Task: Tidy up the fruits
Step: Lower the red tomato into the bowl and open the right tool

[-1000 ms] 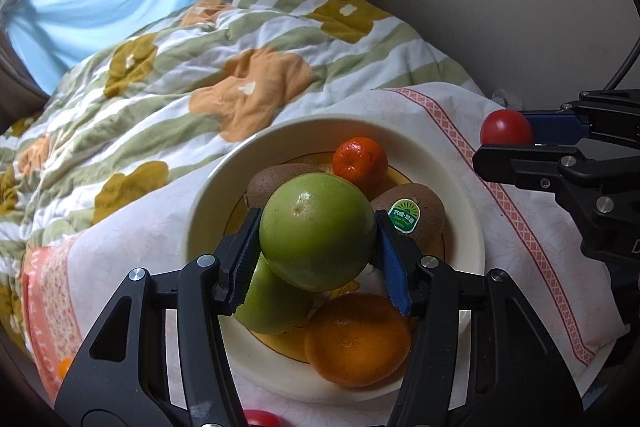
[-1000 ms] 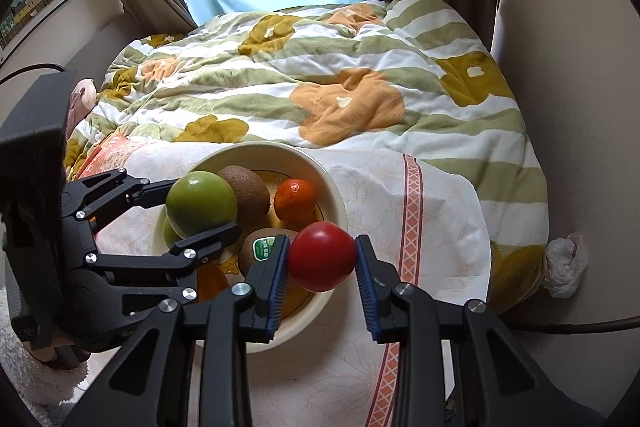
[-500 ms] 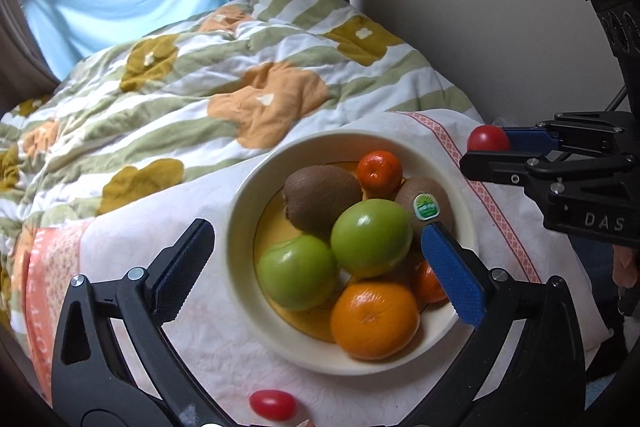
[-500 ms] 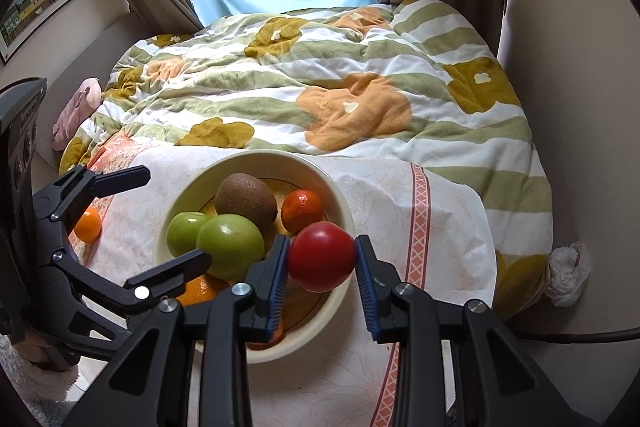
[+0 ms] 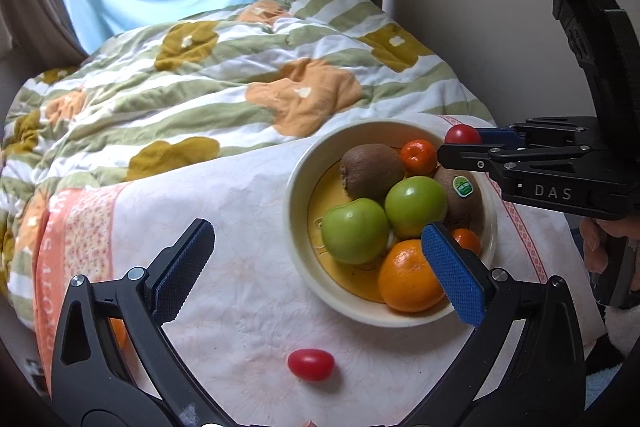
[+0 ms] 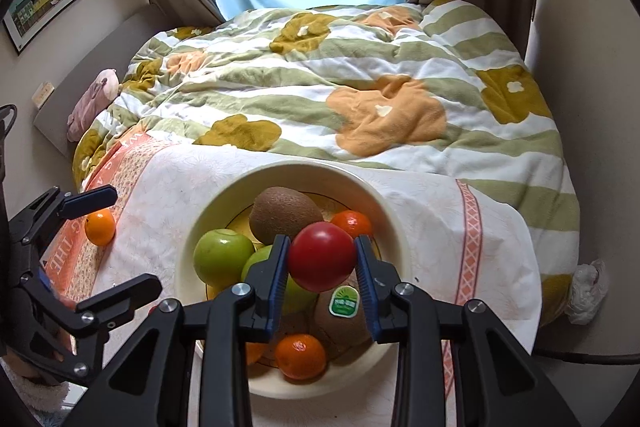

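Quilt (image 5: pixel 224 83): soft, rumpled, green and white stripes with orange and mustard flower patches; fills the upper half of both views. Over its near edge lies a white cloth (image 5: pixel 248 227), lightly crinkled, with a salmon patterned border.

Bowl (image 5: pixel 296 211): round, cream, smooth glazed rim, yellow inside; right of centre in the left wrist view. Inside it: two smooth green apples (image 5: pixel 356 231), touching; two fuzzy brown kiwis (image 5: pixel 370 169), one with a green sticker; a large dimpled orange (image 5: pixel 408 281) at the near rim; two small tangerines (image 5: pixel 418 157).

Left gripper (image 5: pixel 320 269): black frame, ribbed blue pads, jaws spread wide, nothing between them; right pad overlaps the bowl's near edge.

Right gripper (image 6: pixel 322 261): jaws pinching a glossy round red tomato (image 6: pixel 322 255), held above the bowl.

Small oval red tomato (image 5: pixel 311 364) lies on the cloth, lower centre of the left wrist view, well apart from the bowl. Another small orange (image 6: pixel 100 226) sits on the cloth's border, left edge of the right wrist view.
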A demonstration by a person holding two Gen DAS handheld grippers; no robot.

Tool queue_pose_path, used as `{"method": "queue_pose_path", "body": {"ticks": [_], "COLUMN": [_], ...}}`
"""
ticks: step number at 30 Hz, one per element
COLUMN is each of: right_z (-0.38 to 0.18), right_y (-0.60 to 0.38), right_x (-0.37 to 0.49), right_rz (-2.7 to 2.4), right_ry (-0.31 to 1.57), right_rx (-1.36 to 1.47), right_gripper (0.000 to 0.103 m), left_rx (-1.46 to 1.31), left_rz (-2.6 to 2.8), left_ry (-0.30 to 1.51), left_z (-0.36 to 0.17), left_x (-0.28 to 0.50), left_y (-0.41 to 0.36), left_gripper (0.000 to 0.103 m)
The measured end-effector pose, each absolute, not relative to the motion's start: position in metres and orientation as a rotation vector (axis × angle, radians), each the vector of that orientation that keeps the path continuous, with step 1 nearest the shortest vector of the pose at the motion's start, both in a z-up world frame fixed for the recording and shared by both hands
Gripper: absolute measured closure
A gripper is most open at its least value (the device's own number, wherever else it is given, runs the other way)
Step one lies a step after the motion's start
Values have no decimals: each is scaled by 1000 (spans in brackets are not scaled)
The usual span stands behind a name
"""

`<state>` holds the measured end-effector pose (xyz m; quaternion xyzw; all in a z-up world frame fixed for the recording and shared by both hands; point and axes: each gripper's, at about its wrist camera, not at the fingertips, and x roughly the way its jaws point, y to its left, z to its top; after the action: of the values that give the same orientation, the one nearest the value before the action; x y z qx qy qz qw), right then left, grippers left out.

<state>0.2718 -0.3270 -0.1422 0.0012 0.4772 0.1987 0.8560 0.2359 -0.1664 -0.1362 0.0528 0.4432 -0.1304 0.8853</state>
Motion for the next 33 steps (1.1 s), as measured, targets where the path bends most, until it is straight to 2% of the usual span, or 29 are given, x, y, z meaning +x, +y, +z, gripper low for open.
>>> {"method": "queue_pose_path", "body": {"ticks": [10, 12, 13, 14, 15, 25, 33], "right_z": [-163, -163, -162, -162, -161, -149, -121], "right_y": [-319, -321, -322, -323, -325, -328, -327], "right_x": [281, 281, 280, 278, 276, 262, 247], "right_rz": [433, 429, 427, 426, 427, 410, 388], "right_ry": [1033, 1025, 1021, 1013, 1002, 959, 941], "right_rx": [-5, 14, 19, 27, 34, 20, 14], "right_gripper": [73, 56, 25, 7, 5, 5, 5], "left_rx": [50, 41, 37, 34, 31, 38, 31], "left_rz": [-238, -234, -234, -234, -235, -236, -225], "left_ry": [937, 938, 938, 938, 939, 928, 889], "left_z": [-148, -149, -150, -150, -150, -143, -113], "left_x": [234, 235, 235, 235, 235, 225, 210], "left_y": [-153, -153, -152, -152, -151, -151, -140], "left_gripper": [0, 0, 0, 0, 0, 0, 0]}}
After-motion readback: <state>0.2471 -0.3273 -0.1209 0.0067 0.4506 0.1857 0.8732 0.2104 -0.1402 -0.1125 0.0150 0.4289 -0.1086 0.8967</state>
